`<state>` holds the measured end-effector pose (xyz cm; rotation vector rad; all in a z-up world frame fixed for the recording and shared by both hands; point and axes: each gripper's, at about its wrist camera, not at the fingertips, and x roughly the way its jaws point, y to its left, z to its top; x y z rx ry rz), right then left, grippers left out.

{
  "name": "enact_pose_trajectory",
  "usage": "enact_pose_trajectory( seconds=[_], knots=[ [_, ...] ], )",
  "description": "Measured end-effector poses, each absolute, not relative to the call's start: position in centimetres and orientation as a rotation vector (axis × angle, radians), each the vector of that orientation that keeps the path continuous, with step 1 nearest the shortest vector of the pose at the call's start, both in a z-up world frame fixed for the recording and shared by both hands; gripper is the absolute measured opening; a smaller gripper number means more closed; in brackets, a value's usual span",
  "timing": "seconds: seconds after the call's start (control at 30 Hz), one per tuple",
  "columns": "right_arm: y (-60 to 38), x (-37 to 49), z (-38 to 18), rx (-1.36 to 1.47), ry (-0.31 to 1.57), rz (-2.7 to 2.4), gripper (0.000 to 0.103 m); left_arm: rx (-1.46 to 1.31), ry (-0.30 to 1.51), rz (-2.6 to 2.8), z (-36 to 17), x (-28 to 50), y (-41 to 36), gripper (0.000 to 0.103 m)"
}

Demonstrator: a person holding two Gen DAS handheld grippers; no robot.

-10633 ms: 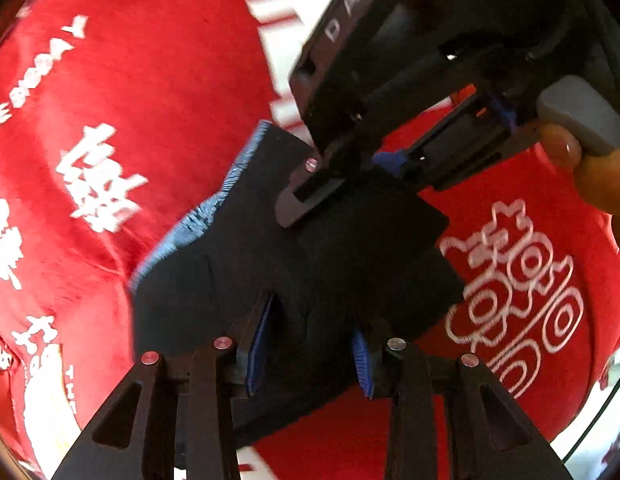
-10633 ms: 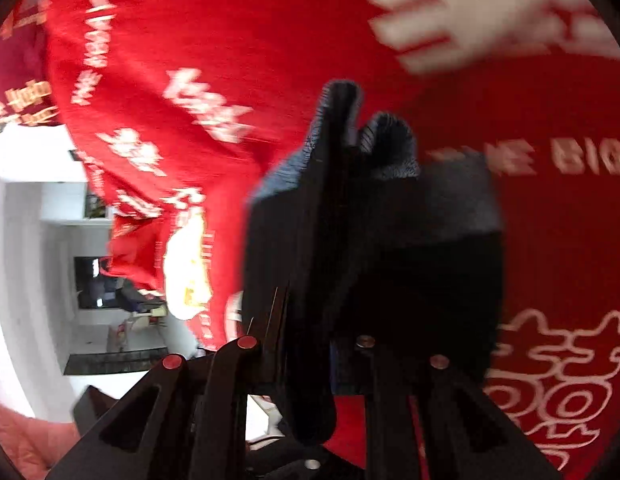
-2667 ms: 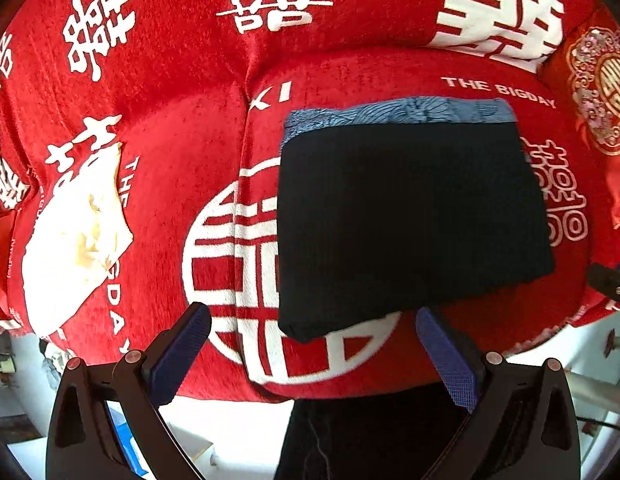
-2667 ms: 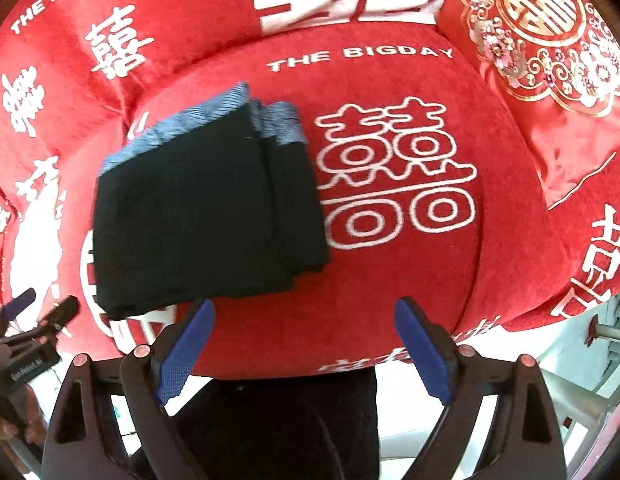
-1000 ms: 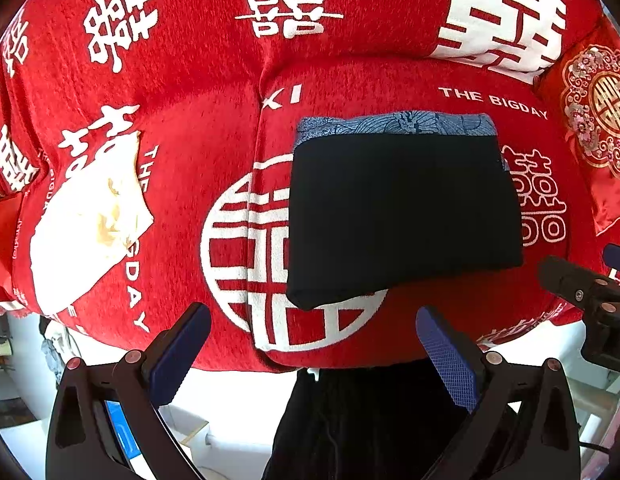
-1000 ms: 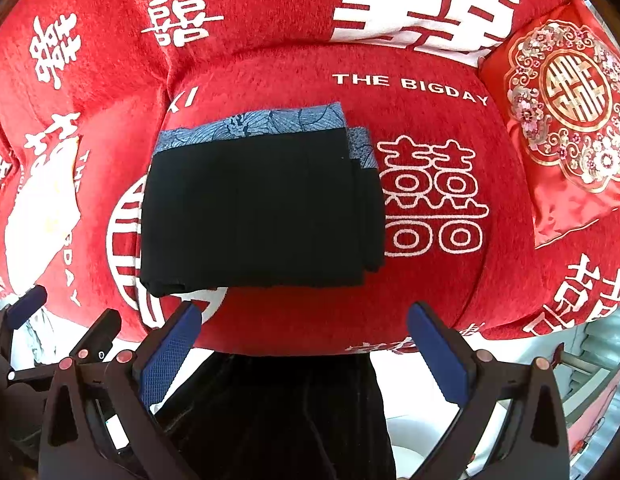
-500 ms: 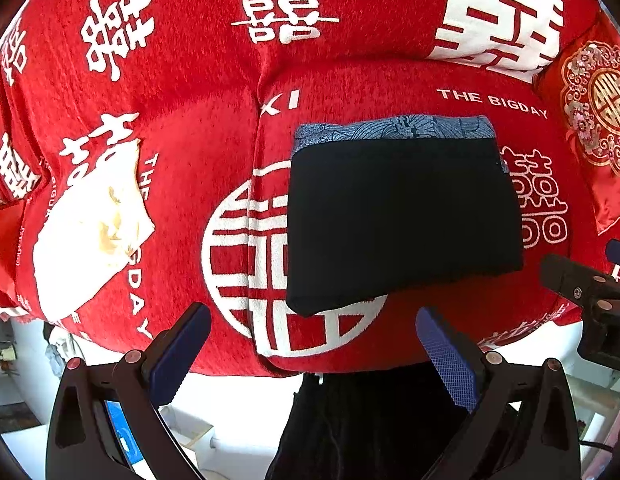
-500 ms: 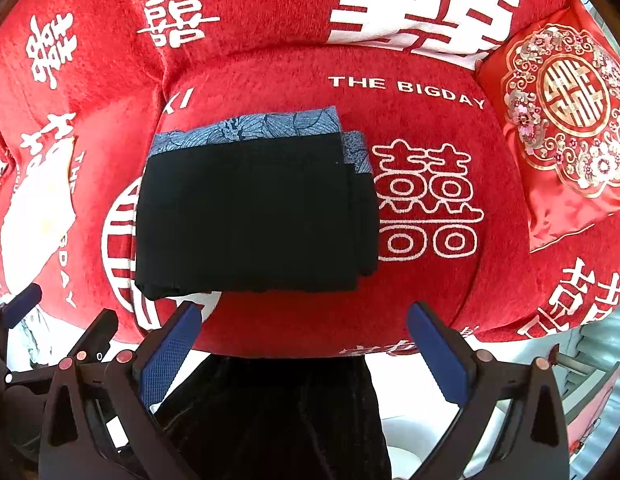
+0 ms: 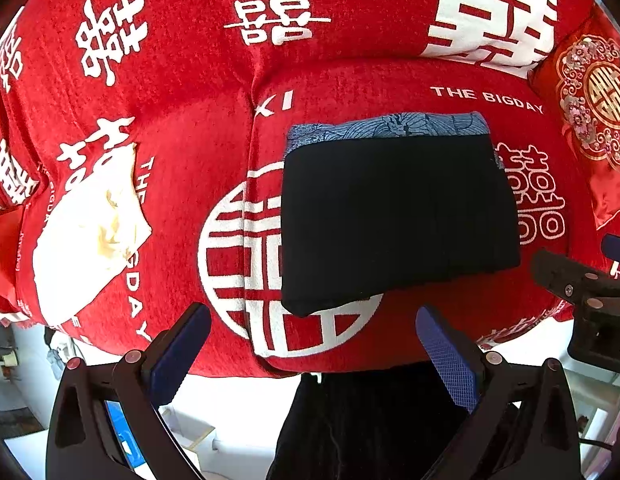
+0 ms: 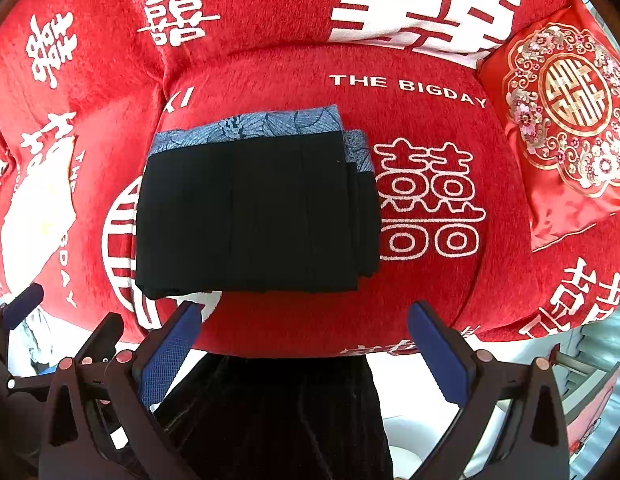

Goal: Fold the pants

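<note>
Both tools are matte black plastic. The left gripper point(image 9: 313, 344) has two triangular cut-out fingers tipped with blue cross-hatched pads point(image 9: 447, 354) and copper-coloured screws at lower frame. The right gripper point(image 10: 306, 340) looks the same: black fingers, blue textured pads point(image 10: 166, 356), reddish screws.

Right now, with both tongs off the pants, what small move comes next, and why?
Probably none on the cloth: keep the left tongs and right tongs open and ease them back. The pants lie as a squared black stack on the red sofa cushion, blue patterned band along the far edge, nothing gripped, so the fold looks finished.
</note>
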<state>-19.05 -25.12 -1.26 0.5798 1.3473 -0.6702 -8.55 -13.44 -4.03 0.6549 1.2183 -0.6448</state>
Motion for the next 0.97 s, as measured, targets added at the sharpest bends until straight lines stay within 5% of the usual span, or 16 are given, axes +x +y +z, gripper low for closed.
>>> enact_pose_trajectory(
  seconds=[0.97],
  knots=[
    [-25.25, -19.26, -1.62, 0.578, 1.353, -0.680, 0.103, 0.630, 1.210, -0.657, -3.77, -8.85, -13.89, 0.103]
  ],
)
